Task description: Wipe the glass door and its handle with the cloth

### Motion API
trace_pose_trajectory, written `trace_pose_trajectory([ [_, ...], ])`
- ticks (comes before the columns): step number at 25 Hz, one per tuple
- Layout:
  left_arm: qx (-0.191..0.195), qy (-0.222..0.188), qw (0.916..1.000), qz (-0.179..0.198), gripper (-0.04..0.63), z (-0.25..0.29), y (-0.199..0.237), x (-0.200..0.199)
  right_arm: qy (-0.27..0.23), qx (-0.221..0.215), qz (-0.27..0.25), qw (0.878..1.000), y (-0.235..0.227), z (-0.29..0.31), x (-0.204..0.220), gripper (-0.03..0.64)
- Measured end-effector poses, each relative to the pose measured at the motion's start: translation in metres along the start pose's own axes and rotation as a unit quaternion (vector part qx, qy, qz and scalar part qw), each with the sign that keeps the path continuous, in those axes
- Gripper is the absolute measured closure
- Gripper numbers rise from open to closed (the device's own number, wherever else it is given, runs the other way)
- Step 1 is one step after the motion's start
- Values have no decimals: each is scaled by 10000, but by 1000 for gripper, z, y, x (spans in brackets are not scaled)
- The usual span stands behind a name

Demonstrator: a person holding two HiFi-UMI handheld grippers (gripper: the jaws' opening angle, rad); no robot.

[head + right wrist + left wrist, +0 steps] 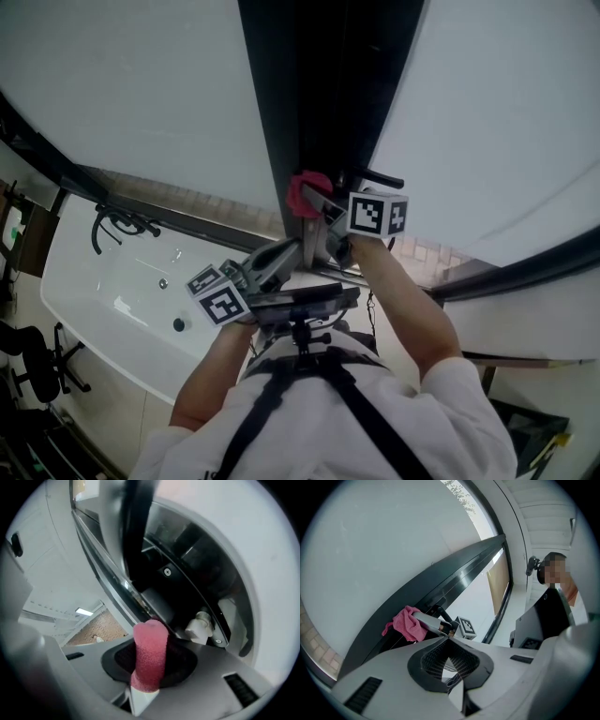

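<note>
Right gripper (319, 204): jaw tips are buried under the cloth (151, 651), so contact between cloth and door cannot be confirmed from its own view. Handle (380, 178) is partly hidden behind that gripper's marker cube (378, 214); bathtub (112, 291) is cut off at the left edge. Count: two grippers, one pink cloth, one dark handle, two pale glass panels (141, 84) either side of one dark frame (314, 94), one bathtub. Right gripper is clamped on the cloth, which stands up between its jaws and is held at the frame edge just beside the handle. Left gripper (448, 637) sits lower, near the right one, jaws pressed together with nothing between them.
</note>
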State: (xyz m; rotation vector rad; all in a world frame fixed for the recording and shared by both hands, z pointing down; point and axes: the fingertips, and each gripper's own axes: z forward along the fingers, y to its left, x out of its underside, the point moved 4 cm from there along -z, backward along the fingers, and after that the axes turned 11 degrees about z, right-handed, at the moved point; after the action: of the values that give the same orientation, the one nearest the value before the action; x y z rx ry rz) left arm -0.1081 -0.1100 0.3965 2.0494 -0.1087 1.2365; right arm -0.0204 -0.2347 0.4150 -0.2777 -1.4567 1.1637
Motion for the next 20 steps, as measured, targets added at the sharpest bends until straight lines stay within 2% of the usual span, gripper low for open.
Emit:
trace_pose_trajectory([
  [4,2,-2,10000,-14,603,0,0,2,-351,66,256,9990,1,-2,-1,526],
  [10,46,16,10000,-44,603,1,0,3,-503,510,-491,9962,4,-7,-2,525],
  [13,100,27,9999,-66,603,2,1,4,-556,497,-725,9946,17,-12,-10,525],
  [20,262,35,9996,-103,603,5,-1,4,-693,255,-185,9971,36,-15,-23,525],
])
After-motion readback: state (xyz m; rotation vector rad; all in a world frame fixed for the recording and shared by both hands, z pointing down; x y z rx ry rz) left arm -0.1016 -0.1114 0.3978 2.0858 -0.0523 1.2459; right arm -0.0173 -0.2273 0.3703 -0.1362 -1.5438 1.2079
